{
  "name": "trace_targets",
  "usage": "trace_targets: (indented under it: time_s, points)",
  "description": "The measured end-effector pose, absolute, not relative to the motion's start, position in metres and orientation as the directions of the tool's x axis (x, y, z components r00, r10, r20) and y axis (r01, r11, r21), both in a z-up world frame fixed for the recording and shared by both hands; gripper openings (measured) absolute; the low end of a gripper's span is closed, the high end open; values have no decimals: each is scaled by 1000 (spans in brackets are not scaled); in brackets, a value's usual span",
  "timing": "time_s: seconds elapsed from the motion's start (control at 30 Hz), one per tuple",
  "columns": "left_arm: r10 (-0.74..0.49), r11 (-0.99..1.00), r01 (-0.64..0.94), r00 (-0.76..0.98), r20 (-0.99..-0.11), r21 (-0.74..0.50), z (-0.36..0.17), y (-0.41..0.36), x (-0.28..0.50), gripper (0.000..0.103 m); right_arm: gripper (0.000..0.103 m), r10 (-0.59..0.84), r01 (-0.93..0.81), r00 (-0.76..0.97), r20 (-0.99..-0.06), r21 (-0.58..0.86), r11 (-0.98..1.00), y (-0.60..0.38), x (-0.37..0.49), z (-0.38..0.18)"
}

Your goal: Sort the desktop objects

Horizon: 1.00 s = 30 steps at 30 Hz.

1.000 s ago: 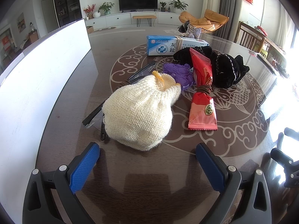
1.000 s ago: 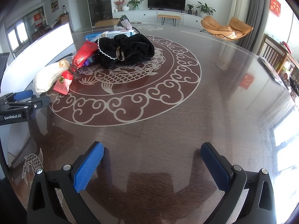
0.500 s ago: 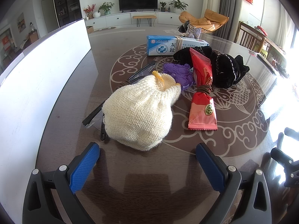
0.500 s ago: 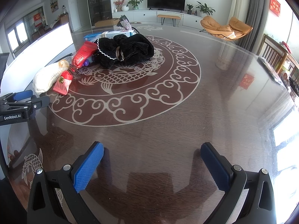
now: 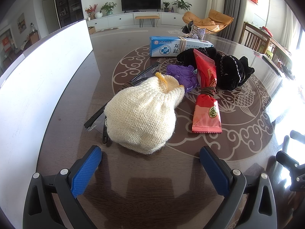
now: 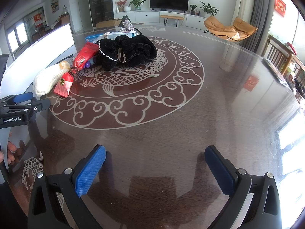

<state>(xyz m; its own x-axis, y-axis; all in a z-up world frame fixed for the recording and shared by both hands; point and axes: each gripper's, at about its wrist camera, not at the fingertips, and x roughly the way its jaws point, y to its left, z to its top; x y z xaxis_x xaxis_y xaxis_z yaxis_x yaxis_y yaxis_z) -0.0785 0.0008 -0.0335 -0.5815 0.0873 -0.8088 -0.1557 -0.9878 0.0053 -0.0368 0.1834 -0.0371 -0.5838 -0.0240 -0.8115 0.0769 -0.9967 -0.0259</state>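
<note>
table (image 5: 80, 103) | one knit pouch (image 5: 141, 114) | one red packet (image 5: 206, 103) | one blue box (image 5: 167, 46)

Both grippers sit low and level, jaws spread wide, nothing in them. Left gripper (image 5: 150, 155) is off to the side of the right gripper (image 6: 155, 155), fingers (image 6: 8, 153) showing behind it.

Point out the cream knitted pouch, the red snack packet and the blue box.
cream knitted pouch (image 5: 141, 114), left wrist view, middle of its body
red snack packet (image 5: 206, 112), left wrist view, lower half
blue box (image 5: 164, 46), left wrist view, front face
</note>
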Motion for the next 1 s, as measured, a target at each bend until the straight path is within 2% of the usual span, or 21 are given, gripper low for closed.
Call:
trace_targets:
  time_s: [1.0]
  points:
    - [86, -988, -155, -578, -811, 7, -34, 1, -69, 103, 103, -11, 68, -588, -809, -36, -997, 184, -36, -37]
